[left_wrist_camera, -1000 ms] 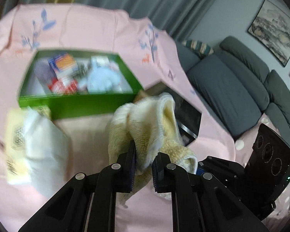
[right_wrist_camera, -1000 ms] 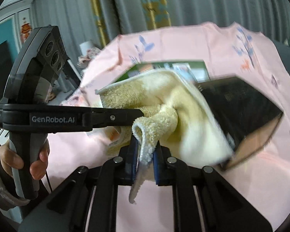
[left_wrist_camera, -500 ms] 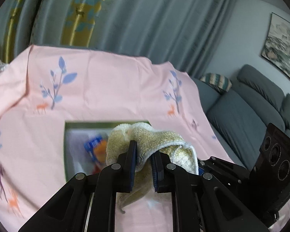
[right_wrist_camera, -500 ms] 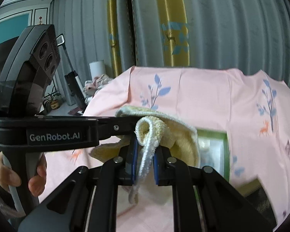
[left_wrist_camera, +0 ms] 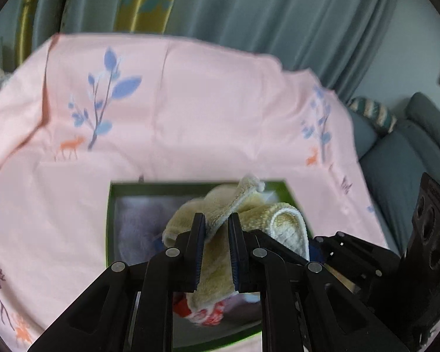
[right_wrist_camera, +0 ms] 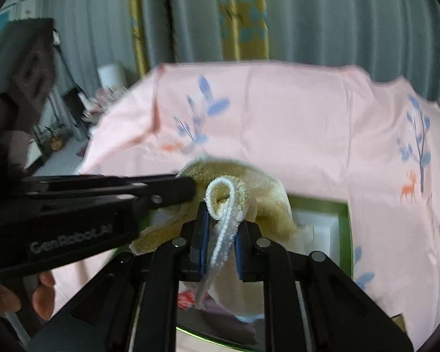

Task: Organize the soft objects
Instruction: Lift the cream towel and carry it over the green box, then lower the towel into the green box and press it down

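Your left gripper (left_wrist_camera: 216,231) had its jaws parted, with a fold of the towel (left_wrist_camera: 246,214) lying loose between them; whether either pad pressed it could not be told. The towel was thick, pale yellow terry with a rolled white hem, bunched into soft humps directly over the box (left_wrist_camera: 110,220). Your right gripper (right_wrist_camera: 223,231) also stood with its jaws apart, the white hem curling in a loop at the tips and trailing down between the blue pads (right_wrist_camera: 204,234), touching or nearly touching them. From the right view the left gripper (right_wrist_camera: 184,190) came in flat from the side, its tip buried in the towel's near fold, and your left hand (right_wrist_camera: 20,296) showed low at the frame's edge on the handle. The box was shallow and rectangular with thin green walls, sitting on the pink cloth (left_wrist_camera: 205,102), which was smooth cotton printed with blue sprigs and small orange deer. Inside, blurred, lay something lilac and fluffy (left_wrist_camera: 138,223) toward the left wall and a red-and-white piece (left_wrist_camera: 202,312) near the front wall. Bare cloth ran wide on the box's far and left sides; a grey sofa (left_wrist_camera: 410,161) stood beyond the cloth's right edge.
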`<state>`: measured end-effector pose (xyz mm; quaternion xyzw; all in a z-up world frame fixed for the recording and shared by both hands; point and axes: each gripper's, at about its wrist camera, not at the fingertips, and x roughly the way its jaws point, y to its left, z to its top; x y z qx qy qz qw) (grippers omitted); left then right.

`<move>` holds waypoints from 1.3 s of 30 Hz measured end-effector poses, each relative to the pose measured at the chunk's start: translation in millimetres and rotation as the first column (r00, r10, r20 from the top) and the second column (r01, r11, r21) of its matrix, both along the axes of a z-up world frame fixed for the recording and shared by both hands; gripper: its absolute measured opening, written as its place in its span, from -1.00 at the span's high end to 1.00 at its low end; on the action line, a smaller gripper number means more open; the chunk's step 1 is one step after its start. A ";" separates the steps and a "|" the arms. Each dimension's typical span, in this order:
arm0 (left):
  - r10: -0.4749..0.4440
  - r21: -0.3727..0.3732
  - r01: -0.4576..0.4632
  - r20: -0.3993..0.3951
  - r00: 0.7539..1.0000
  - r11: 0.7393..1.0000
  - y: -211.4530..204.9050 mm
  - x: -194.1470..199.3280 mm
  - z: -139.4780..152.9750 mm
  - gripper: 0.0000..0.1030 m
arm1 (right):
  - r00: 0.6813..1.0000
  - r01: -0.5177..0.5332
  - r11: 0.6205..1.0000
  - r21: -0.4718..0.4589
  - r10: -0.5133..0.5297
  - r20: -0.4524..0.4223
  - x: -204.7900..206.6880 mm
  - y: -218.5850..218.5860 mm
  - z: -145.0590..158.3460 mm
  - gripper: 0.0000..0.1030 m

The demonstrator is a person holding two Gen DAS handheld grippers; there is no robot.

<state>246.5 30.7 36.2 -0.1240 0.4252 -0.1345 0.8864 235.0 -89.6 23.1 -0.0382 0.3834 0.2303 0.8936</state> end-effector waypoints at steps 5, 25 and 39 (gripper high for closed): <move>0.014 0.065 -0.011 -0.060 0.998 0.998 0.4 5.6 -22.5 0.74 | 0.995 0.051 0.999 -0.013 -0.052 -0.083 9.8 -10.9 -22.4 0.53; 0.034 0.212 -0.025 -0.038 0.999 0.977 -8.3 -3.3 -19.7 0.73 | 0.992 0.059 0.994 -0.093 -0.068 -0.105 13.6 -6.9 -24.2 0.18; 0.029 0.235 -0.017 -0.048 0.998 0.972 -10.2 -3.5 -24.9 0.73 | 0.992 0.064 0.991 -0.117 -0.076 -0.100 16.2 -4.0 -27.7 0.10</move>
